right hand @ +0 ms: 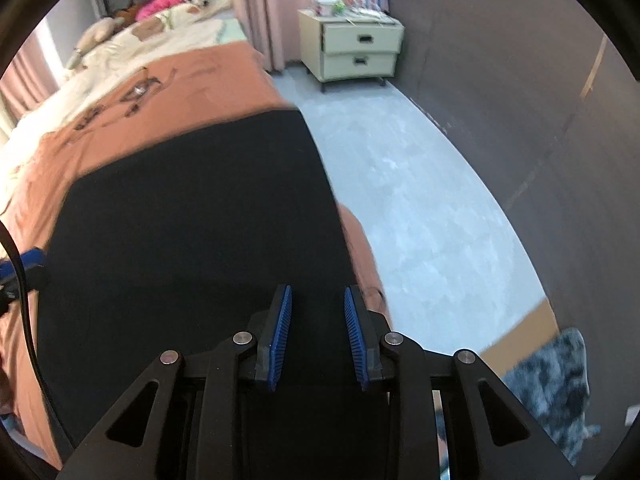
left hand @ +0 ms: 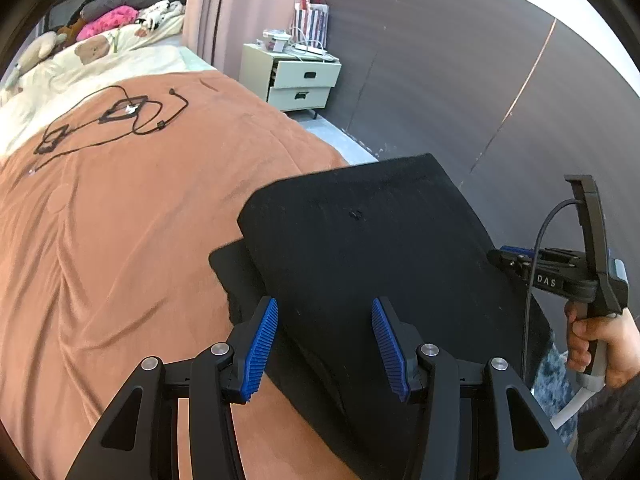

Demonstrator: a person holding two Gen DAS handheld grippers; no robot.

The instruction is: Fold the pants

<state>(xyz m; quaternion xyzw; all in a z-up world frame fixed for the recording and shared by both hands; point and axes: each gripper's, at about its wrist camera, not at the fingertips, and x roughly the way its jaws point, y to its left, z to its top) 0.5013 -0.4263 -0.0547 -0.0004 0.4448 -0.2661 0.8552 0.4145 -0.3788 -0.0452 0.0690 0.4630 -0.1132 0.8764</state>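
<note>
The black pants lie folded flat on the orange bedspread, near the bed's right edge. My left gripper is open above the near left part of the pants, with its blue pads apart and nothing between them. The right gripper shows at the pants' right edge, held by a hand. In the right wrist view the pants fill the middle, and my right gripper is open above their near right corner, holding nothing.
Black cables and chargers lie on the bedspread further up. Cream bedding and soft toys are at the bed's head. A pale two-drawer nightstand stands by the dark wall. Grey floor and a blue-grey rug lie to the right.
</note>
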